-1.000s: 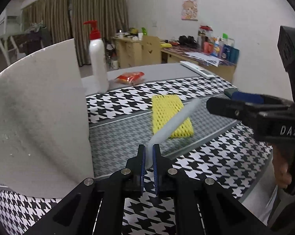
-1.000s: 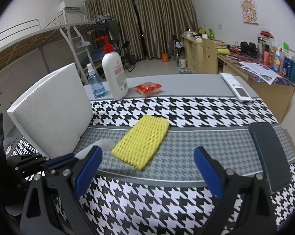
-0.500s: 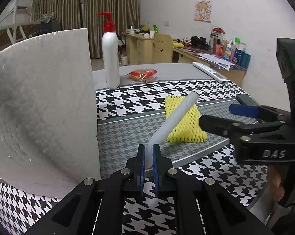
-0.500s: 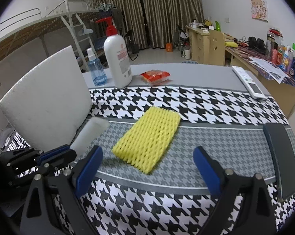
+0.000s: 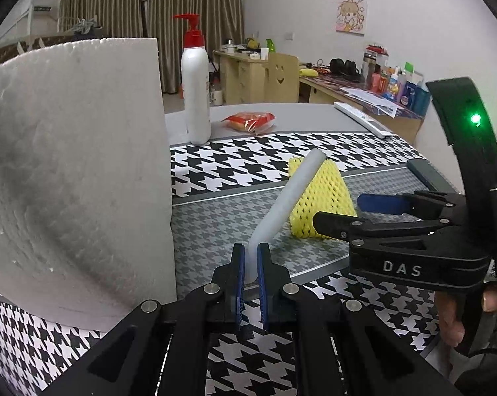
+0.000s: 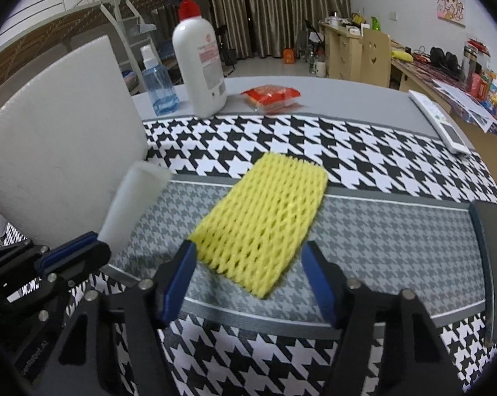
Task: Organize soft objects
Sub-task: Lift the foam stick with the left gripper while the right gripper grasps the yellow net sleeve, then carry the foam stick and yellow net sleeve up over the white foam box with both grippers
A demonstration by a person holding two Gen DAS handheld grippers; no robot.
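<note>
yellow foam net (image 6: 265,221) flat, white foam tube (image 5: 288,198) tilted

Two low, close wrist views across the table (image 5: 281,122), both sharing the yellow foam net (image 6: 265,221).

You can read only one text clearly: the white letters "DAS" on the black body of the right gripper (image 5: 339,211), seen from the left wrist view. The white pump bottle (image 6: 200,66) carries a pink label, but its print is too small to read.
</note>
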